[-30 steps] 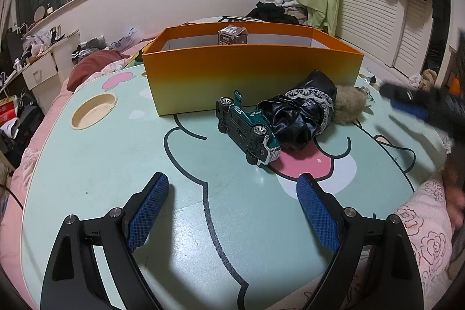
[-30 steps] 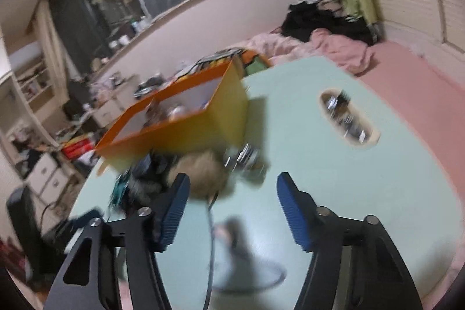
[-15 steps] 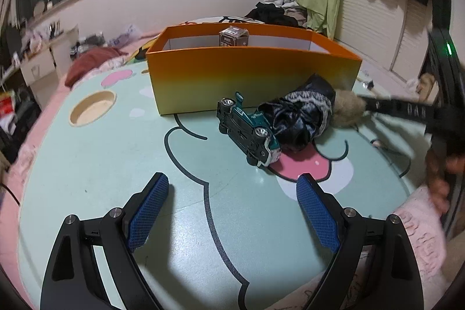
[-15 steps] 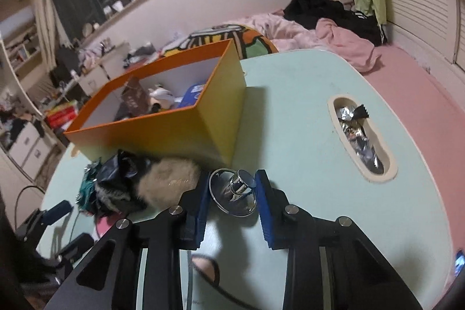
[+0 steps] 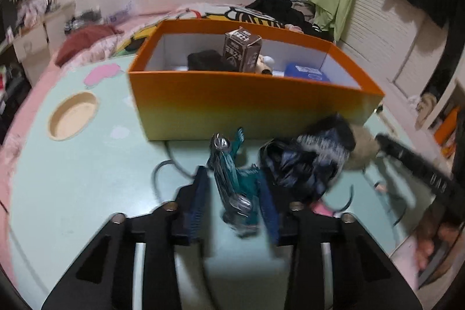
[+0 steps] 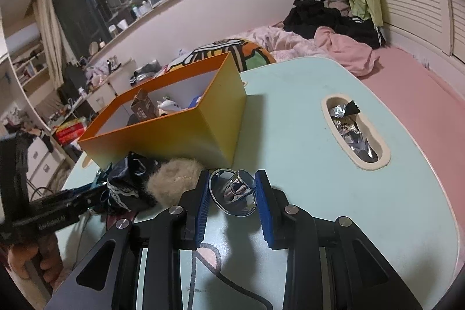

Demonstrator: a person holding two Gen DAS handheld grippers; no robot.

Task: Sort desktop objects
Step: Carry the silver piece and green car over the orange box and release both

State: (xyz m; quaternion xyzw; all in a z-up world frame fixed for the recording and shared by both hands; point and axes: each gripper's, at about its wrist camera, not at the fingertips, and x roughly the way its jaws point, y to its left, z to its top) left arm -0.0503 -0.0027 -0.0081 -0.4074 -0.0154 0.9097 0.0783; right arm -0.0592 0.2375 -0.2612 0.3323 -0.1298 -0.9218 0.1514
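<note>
**Both grippers closed on objects; slip risk on each grasp**

While both tools are loaded, neither object has reached the orange box. The left gripper has its pads drawn close onto a green toy car, which stands nose-up and tilted between them; motion blur prevents confirming how squarely it is seated. The right gripper is narrowed onto a chrome ring-shaped piece, pads touching its sides, close to the teal table. A black pouch and fur pompom lie just beside both grasps, near the box front.

Risks, as judged:
- The car's tilted hold may rotate or drop during lift.
- The chrome piece is smooth and rounded; it may squirt out.
- Either tool could snag the pouch.
</note>
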